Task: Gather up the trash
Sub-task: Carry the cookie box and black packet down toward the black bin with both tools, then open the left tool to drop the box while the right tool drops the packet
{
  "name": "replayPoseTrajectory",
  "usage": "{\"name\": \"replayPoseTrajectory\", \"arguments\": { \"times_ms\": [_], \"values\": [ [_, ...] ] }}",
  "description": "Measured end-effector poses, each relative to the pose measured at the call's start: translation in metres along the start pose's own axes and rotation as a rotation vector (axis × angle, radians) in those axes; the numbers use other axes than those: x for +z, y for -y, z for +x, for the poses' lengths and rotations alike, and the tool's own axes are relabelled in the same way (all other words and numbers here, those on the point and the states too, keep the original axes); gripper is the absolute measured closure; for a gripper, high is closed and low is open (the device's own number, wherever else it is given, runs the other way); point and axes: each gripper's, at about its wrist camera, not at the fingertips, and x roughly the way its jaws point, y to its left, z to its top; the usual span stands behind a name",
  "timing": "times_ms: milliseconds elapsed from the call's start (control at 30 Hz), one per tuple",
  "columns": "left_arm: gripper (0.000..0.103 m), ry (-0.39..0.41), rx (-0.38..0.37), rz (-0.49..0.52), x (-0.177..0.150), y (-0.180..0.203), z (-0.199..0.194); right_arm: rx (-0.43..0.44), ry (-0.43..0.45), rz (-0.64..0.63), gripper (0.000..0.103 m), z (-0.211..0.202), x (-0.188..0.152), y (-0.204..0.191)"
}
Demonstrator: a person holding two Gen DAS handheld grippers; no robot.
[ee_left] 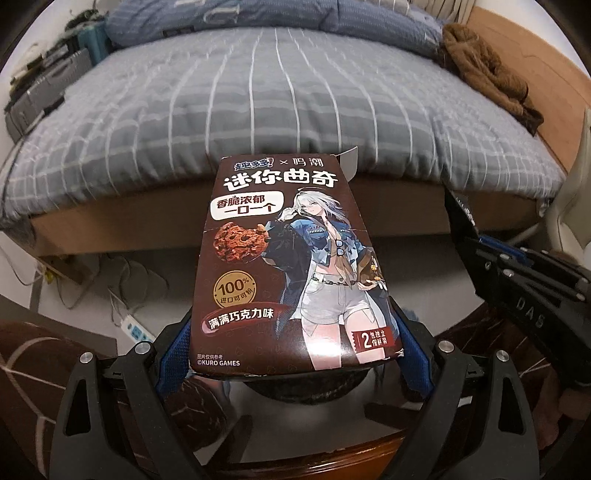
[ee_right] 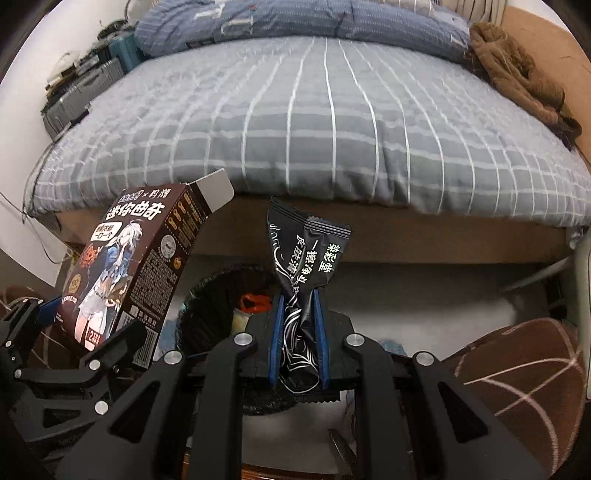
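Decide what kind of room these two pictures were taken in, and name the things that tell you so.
Most likely a bedroom: a bed with a grey checked cover, a folded blue quilt at its head, and suitcases beside it.

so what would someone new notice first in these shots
The brown cookie box with a cartoon figure fills the left wrist view, clamped between the left gripper fingers. In the right wrist view, the right gripper pinches a black sachet above a dark bin, with the grey checked bed behind.
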Motion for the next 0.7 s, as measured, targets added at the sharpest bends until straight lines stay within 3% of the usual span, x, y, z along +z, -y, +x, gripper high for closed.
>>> {"name": "replayPoseTrajectory", "arguments": {
  "times_ms": [367, 700],
  "values": [
    [0.014, -0.084, -0.008, 0.029, -0.005, 0.011, 0.05, -0.007, -0.088, 0.018, 0.088, 0.036, -0.013, 0.013],
    [0.011, -0.061, 0.034, 0.027, -0.001, 0.012, 0.061, 0.021, -0.103, 0.018, 0.087, 0.045, -0.018, 0.012]
  ]
}}
